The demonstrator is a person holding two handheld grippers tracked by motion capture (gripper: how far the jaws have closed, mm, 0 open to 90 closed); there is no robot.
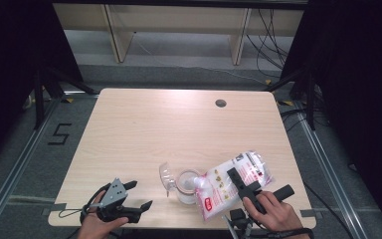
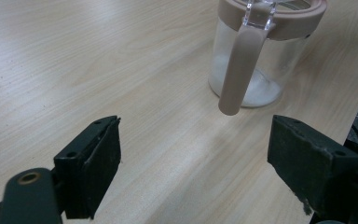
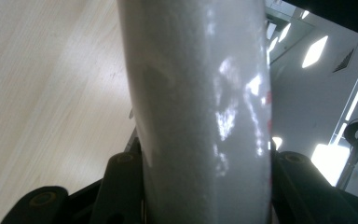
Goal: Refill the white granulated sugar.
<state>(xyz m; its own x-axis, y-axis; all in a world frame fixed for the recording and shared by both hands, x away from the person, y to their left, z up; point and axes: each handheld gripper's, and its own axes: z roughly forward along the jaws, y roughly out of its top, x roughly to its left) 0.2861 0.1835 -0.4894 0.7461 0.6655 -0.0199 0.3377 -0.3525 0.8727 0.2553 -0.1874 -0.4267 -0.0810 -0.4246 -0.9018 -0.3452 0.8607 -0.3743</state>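
Right gripper [image 1: 248, 186]: clamping the white bag [image 1: 234, 181], tipping it at the jar [image 1: 188, 185]
Left gripper [image 1: 129, 196]: gaping wide, hovering apart
Jar: standing near the bench [image 1: 179, 124] front edge
In the way: open lid [image 1: 166, 175] beside the jar's mouth

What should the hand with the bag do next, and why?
Probably tip the bag a bit more. The right gripper is shut on it, its low end sits at the jar's open mouth, and the jar holds just a little white powder. The left gripper waits open nearby.
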